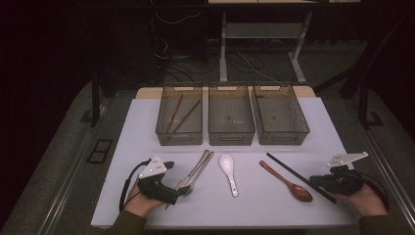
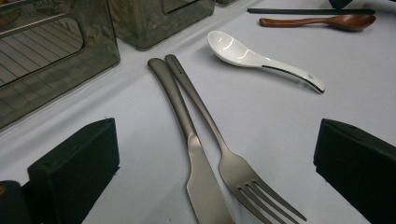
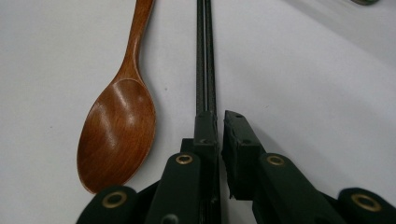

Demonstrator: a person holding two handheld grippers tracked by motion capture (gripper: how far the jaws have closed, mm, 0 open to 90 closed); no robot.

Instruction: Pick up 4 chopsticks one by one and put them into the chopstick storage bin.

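Closing on the black chopsticks (image 3: 206,56), the right gripper (image 1: 327,185) has its jaws drawn narrow around their near end: in the right gripper view the pair runs straight up the table from between the pads, and the jaws look all but shut on them, though whether the pinch is firm I cannot tell. The chopsticks appear to lie flat on the white table (image 1: 274,205), just beside the wooden spoon (image 3: 119,116), whose bowl sits near the jaw but apart from it.

Over on the other side, the left gripper (image 1: 182,192) stands wide open, its two black pads well apart, with the metal knife (image 2: 187,140) and metal fork (image 2: 219,149) lying between them, handles touching side by side. Nothing is gripped there yet.

As for progress, I'd judge the sorting barely begun. Of the three mesh baskets at the far edge, the left basket (image 1: 179,133) holds a pair of brown chopsticks (image 1: 178,115); the middle basket (image 1: 231,133) and the right basket (image 1: 281,133) look empty. Five kinds of cutlery remain on the table, counting the white ceramic spoon (image 2: 252,58) in the middle.

Little blocks the way: the wooden spoon crowds the black chopsticks, and knife and fork lie too close to lift singly with ease
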